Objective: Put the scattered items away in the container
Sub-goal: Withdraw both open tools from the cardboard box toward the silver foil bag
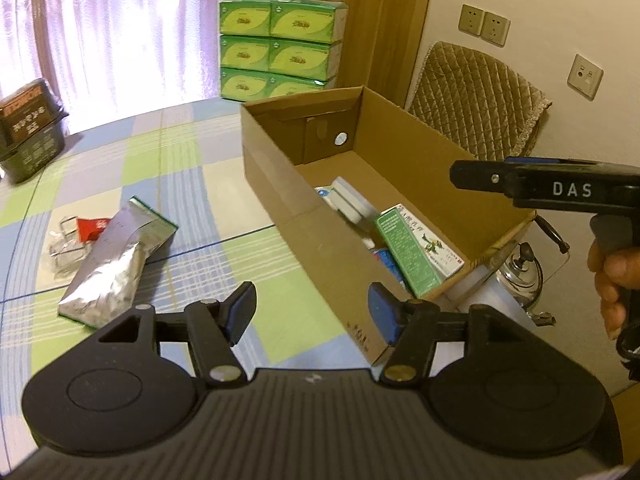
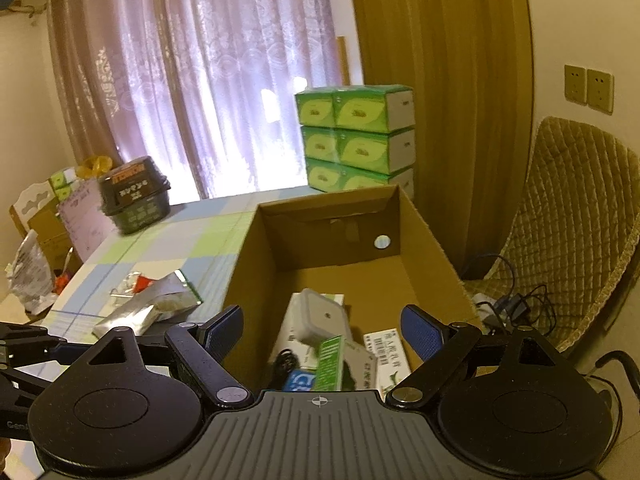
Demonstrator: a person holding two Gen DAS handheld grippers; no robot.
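Observation:
An open cardboard box (image 1: 280,184) (image 2: 248,264) stands on the checked tablecloth. Inside it lie a green medicine carton (image 1: 408,252) (image 2: 332,364), a white lidded container (image 2: 324,320) and other small packs. To its left a silver foil pouch (image 1: 116,264) (image 2: 148,308) rests on the cloth, partly on a clear packet with a red label (image 1: 72,240) (image 2: 136,282). My left gripper (image 1: 312,312) is open and empty, low beside the box's near corner. My right gripper (image 2: 320,332) is open and empty above the box's near end. The right tool (image 1: 560,192) shows at the left view's right edge, held by a hand.
A dark printed tub (image 1: 28,128) (image 2: 134,196) sits at the table's far left. Stacked green tissue boxes (image 1: 280,48) (image 2: 352,140) stand behind the table. A quilted chair (image 1: 476,100) (image 2: 568,220), cables (image 2: 516,304) and a metal kettle (image 1: 520,272) lie right of the box.

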